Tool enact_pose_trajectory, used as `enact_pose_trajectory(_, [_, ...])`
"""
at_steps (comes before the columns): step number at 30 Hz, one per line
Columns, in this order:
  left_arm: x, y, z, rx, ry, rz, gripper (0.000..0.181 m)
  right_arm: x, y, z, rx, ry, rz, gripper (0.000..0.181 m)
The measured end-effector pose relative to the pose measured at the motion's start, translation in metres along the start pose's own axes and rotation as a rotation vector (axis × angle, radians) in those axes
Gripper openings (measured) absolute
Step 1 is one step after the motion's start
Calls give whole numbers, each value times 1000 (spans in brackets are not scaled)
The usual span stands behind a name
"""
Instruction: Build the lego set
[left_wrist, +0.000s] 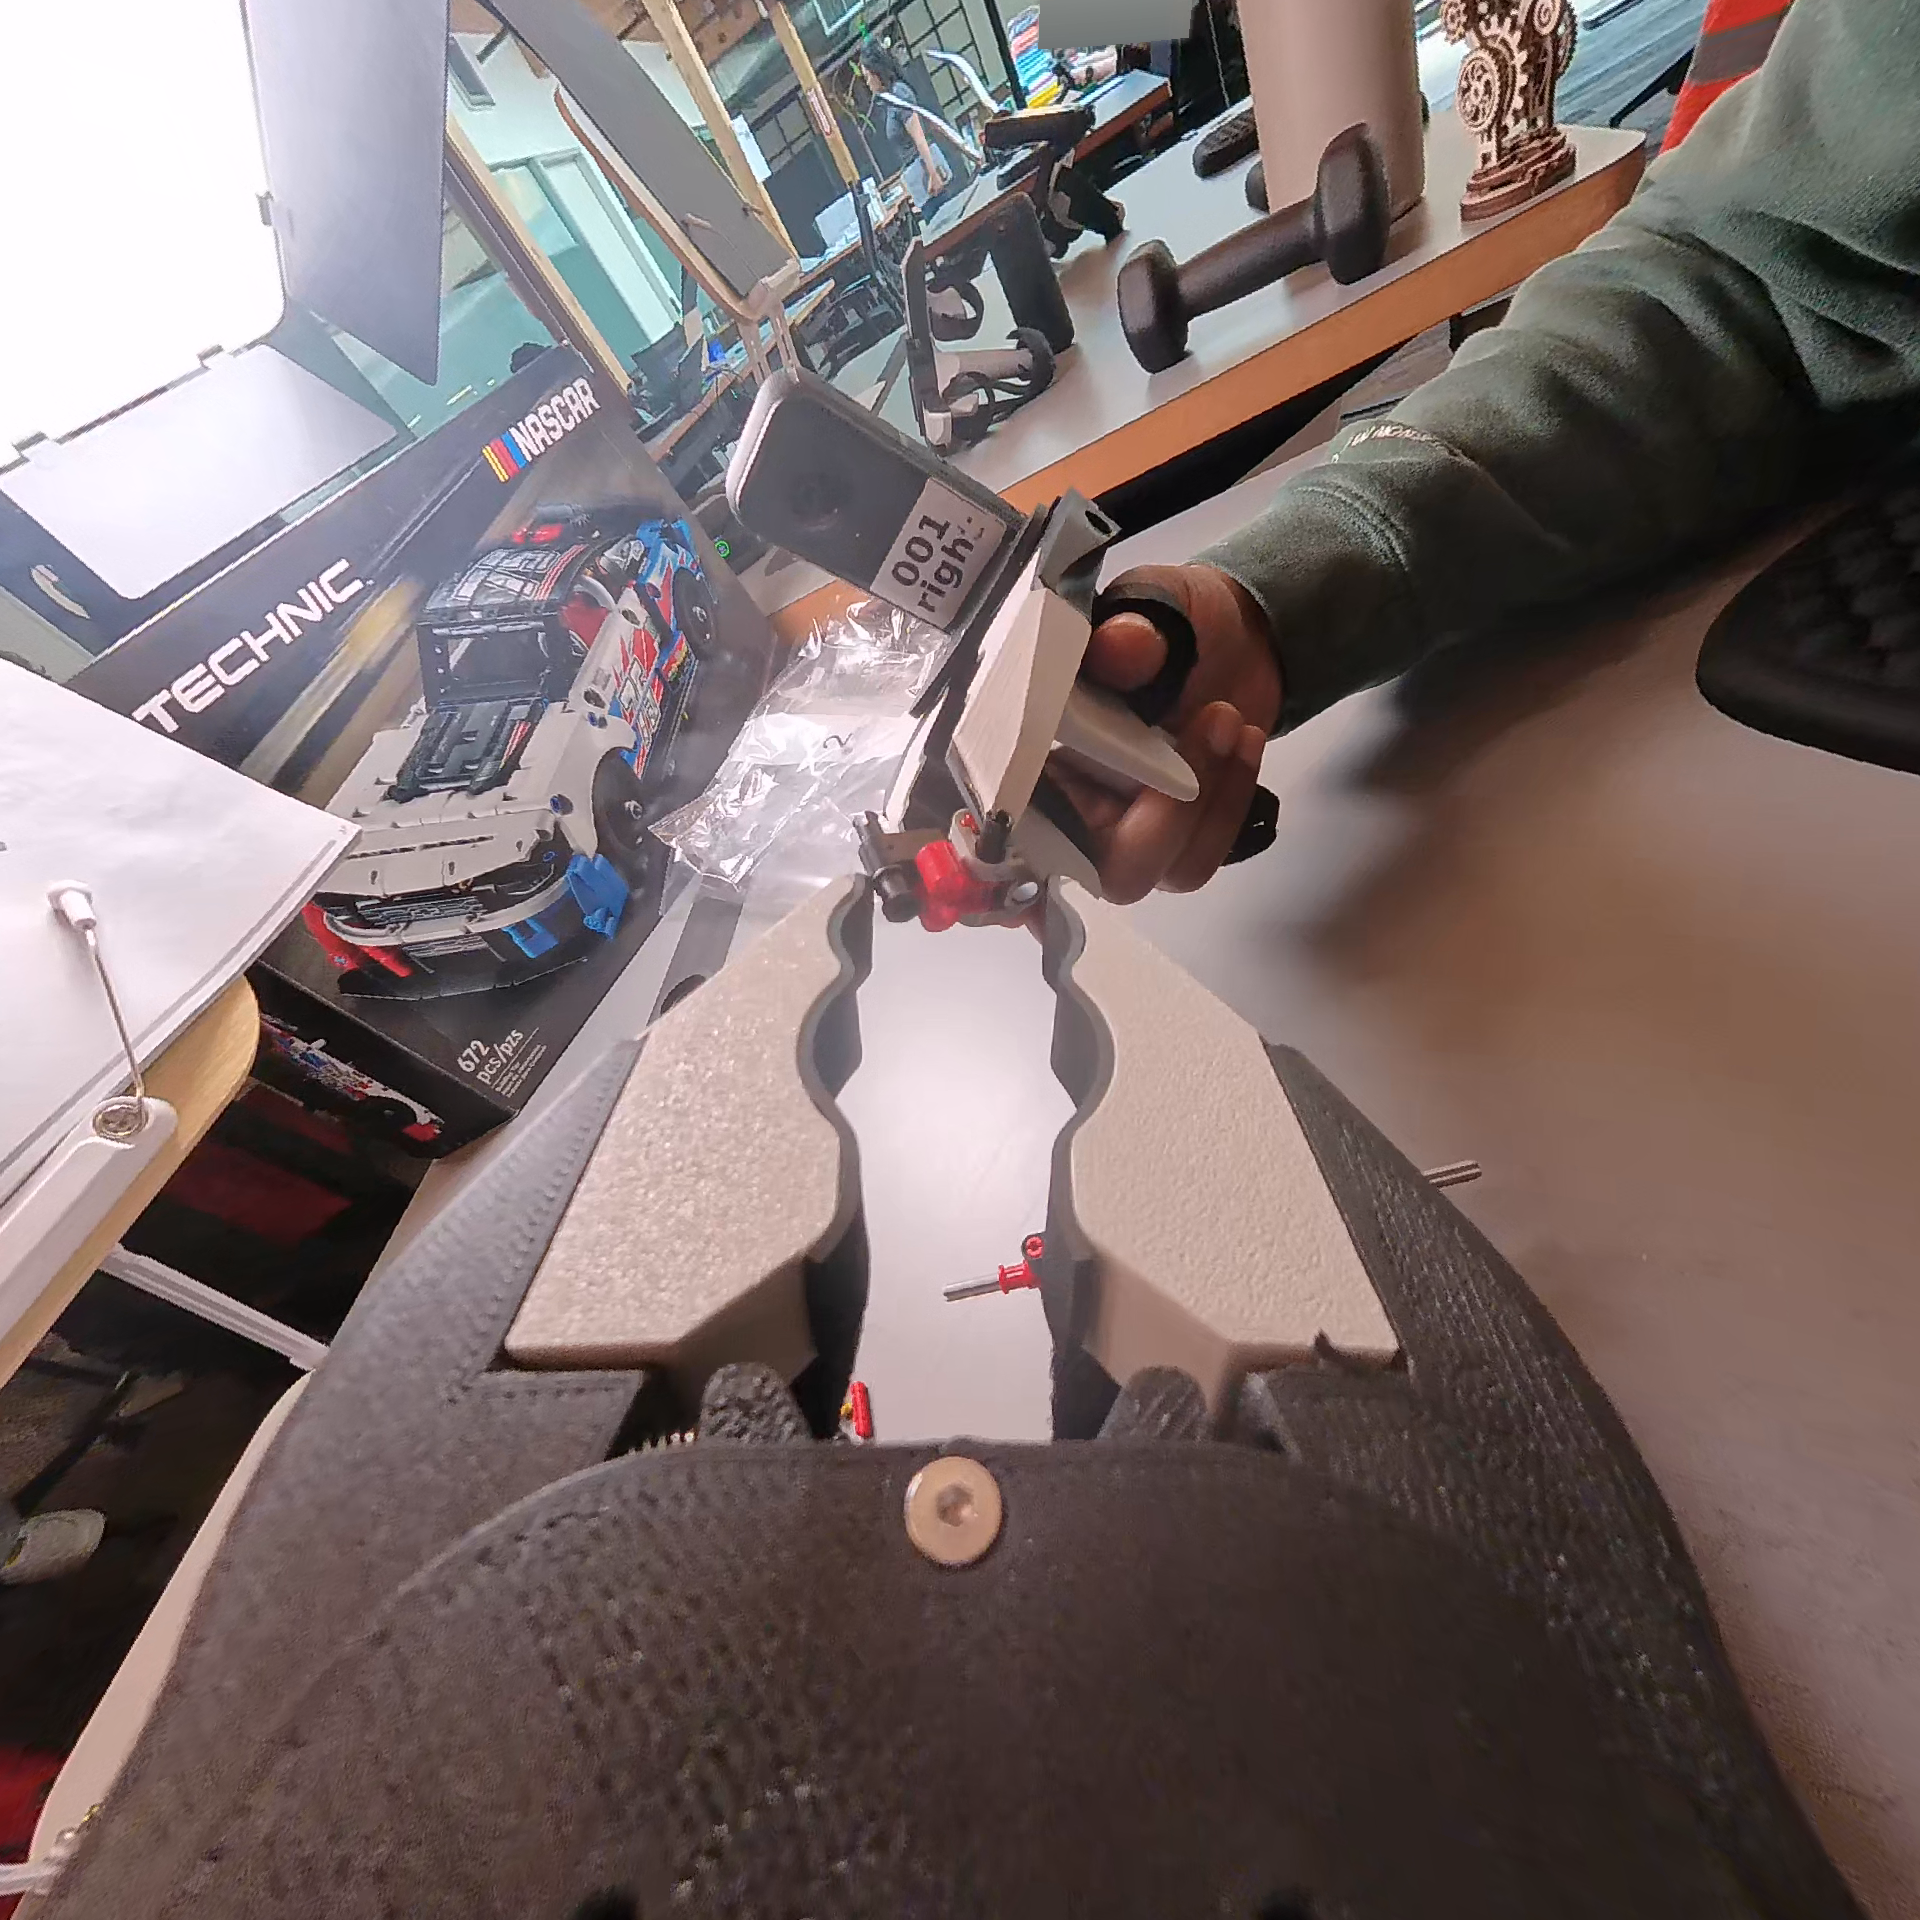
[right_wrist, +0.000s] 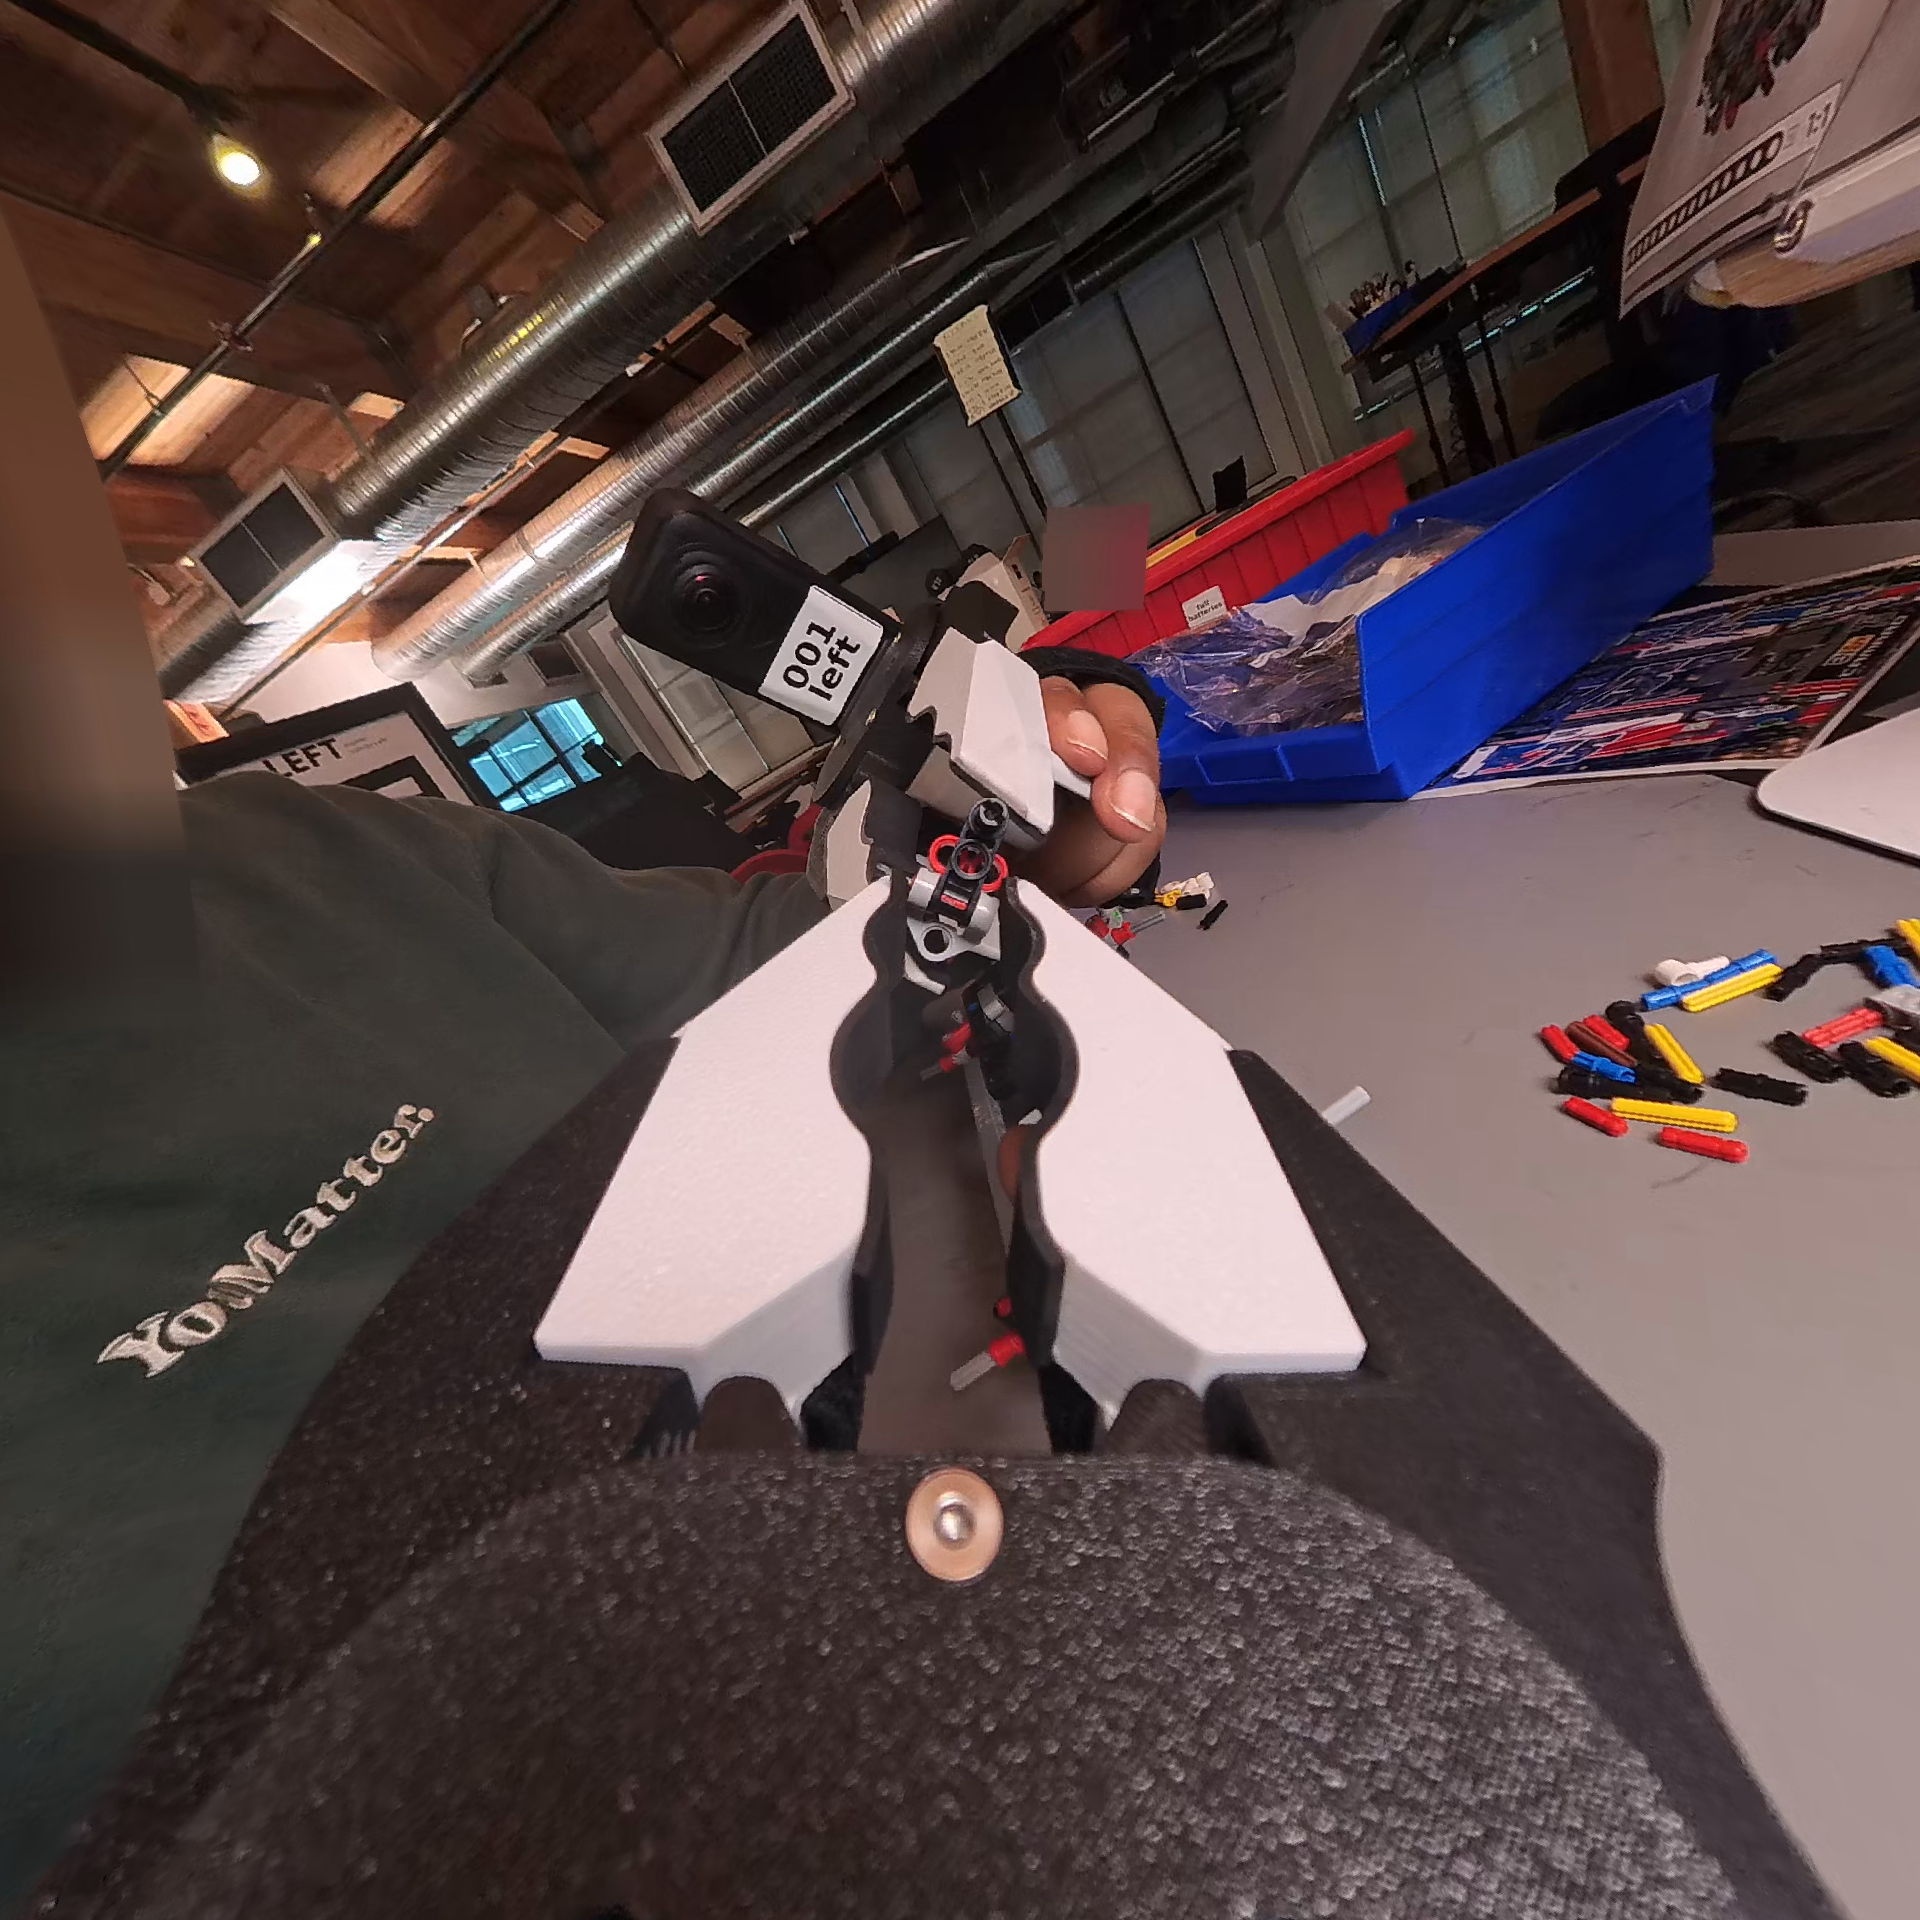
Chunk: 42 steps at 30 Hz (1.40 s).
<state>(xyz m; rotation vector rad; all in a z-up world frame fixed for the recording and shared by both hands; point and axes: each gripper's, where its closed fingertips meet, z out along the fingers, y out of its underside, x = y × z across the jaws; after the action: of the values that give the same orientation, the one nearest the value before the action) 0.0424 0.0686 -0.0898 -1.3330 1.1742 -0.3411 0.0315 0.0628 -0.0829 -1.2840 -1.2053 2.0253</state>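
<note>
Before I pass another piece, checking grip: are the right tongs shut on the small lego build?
Shut: the right tongs pinch the lego build at their tips.

We see a blown-out white window (left_wrist: 114, 177) at upper left, and a ceiling lamp (right_wrist: 237, 164) glowing among dim wooden beams. Wide-angle bending curves the edges. The sleeve (left_wrist: 1662, 436) and nearby tabletop (left_wrist: 1507, 987) smear with blur.

Looks like an open-plan workshop or maker space: bare timber ceiling (right_wrist: 343, 62) with exposed silver ducts (right_wrist: 582, 343) and vent grilles high above the right gripper (right_wrist: 956, 914). Blue (right_wrist: 1455, 665) and red storage bins (right_wrist: 1278, 540) on the grey bench (right_wrist: 1455, 1299) beyond it. Further work desks (left_wrist: 1195, 239), dumbbell (left_wrist: 1247, 249) and wooden gear model (left_wrist: 1507, 104) beyond the left gripper (left_wrist: 951, 914).
</note>
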Motion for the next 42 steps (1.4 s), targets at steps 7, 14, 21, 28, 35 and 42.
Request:
enact_pose_trajectory(7, [-1, 4, 0, -20, 5, -3, 31, 3, 2, 0, -12, 24, -17, 14])
enact_pose_trajectory(14, [-1, 11, 0, -44, 16, -19, 29, 8, 4, -1, -20, 57, -41, 13])
enact_pose_trajectory(21, [-1, 12, 0, -56, 18, -20, 29, 10, 5, 0, -24, 66, -45, 14])
enact_pose_trajectory(28, [-1, 17, 1, -77, 25, -29, 28, 14, 8, 0, -38, 90, -63, 14])
enact_pose_trajectory(35, [-1, 23, 2, -98, 32, -72, 28, 19, 11, -1, -39, 112, -57, 14])
enact_pose_trajectory(42, [0, 25, 2, -106, 38, -75, 28, 20, 12, -1, -41, 116, -61, 14])
